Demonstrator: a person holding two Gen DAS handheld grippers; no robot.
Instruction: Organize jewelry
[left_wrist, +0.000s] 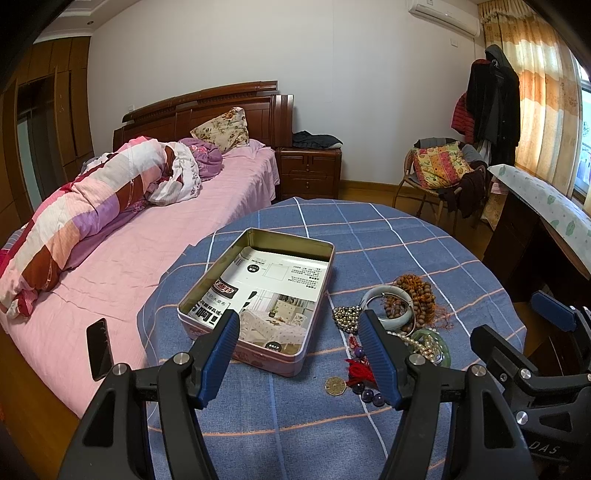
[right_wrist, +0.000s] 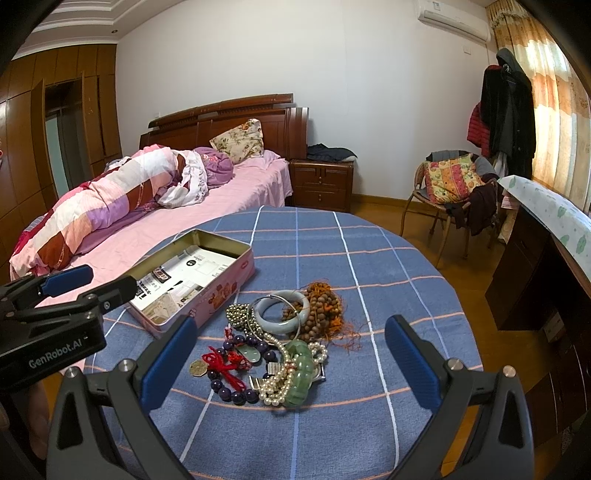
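Observation:
An open pink tin box (left_wrist: 295, 360) lined with printed paper sits on the blue checked tablecloth (left_wrist: 295, 417); it also shows in the right wrist view (right_wrist: 221, 295). A jewelry pile lies to its right: a pale jade bangle (right_wrist: 282, 325), brown wooden beads (right_wrist: 321, 310), metallic beads (right_wrist: 238, 314), purple beads (right_wrist: 236, 393), pearls (right_wrist: 275, 391), a green bracelet (right_wrist: 301, 373), a red tassel with coin (right_wrist: 199, 367). My left gripper (left_wrist: 299, 321) is open over the tin's near edge. My right gripper (right_wrist: 291, 328) is open, just short of the pile.
A bed with pink sheet (left_wrist: 122, 254) and rolled quilt lies left of the table; a black phone (left_wrist: 99, 349) rests on its edge. A wooden desk (right_wrist: 535, 280) stands right, a chair with cushion (right_wrist: 452, 184) behind, a nightstand (right_wrist: 320, 184) at the back.

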